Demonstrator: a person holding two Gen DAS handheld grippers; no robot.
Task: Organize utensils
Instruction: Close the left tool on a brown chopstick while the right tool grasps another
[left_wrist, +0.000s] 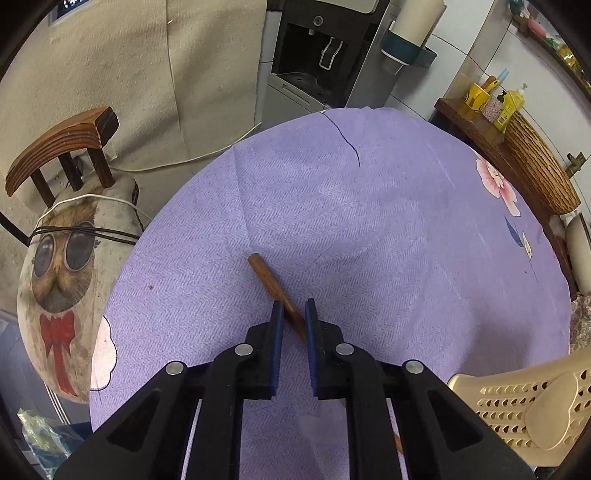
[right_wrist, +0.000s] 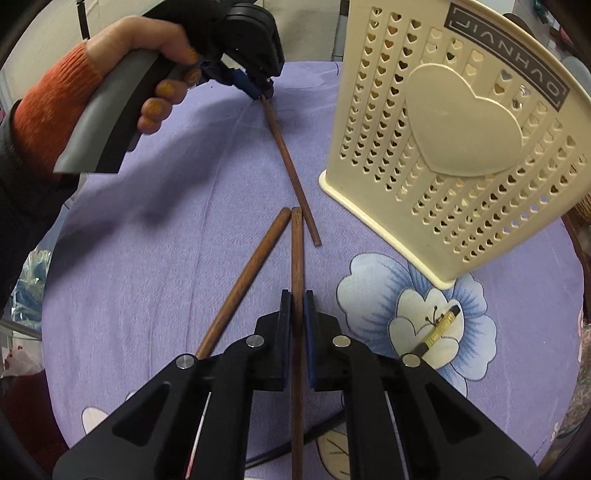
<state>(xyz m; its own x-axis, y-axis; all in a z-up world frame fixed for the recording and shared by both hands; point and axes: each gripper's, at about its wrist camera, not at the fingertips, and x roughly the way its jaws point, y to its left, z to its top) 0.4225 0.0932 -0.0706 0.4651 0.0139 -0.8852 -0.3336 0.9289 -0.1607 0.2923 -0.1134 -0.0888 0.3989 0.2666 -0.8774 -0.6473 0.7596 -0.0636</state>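
Observation:
Three brown wooden chopsticks lie on the purple tablecloth (right_wrist: 147, 229). My right gripper (right_wrist: 296, 301) is shut on one chopstick (right_wrist: 297, 251), which runs straight between its pads. A second chopstick (right_wrist: 245, 280) lies loose just to its left. My left gripper (left_wrist: 293, 308) is closed around the third chopstick (left_wrist: 271, 282), which crosses between its pads at a slant; in the right wrist view that gripper (right_wrist: 258, 92) grips this chopstick's (right_wrist: 290, 166) far end. A cream perforated utensil holder (right_wrist: 461, 147) with a heart stands at the right.
A small black-and-gold stick (right_wrist: 439, 328) lies on the flower print at the right. A wooden chair (left_wrist: 62, 147) with a cat cushion (left_wrist: 62, 277) stands left of the table. A water dispenser (left_wrist: 314, 55) and a shelf with bottles (left_wrist: 495, 103) stand beyond the table's far edge.

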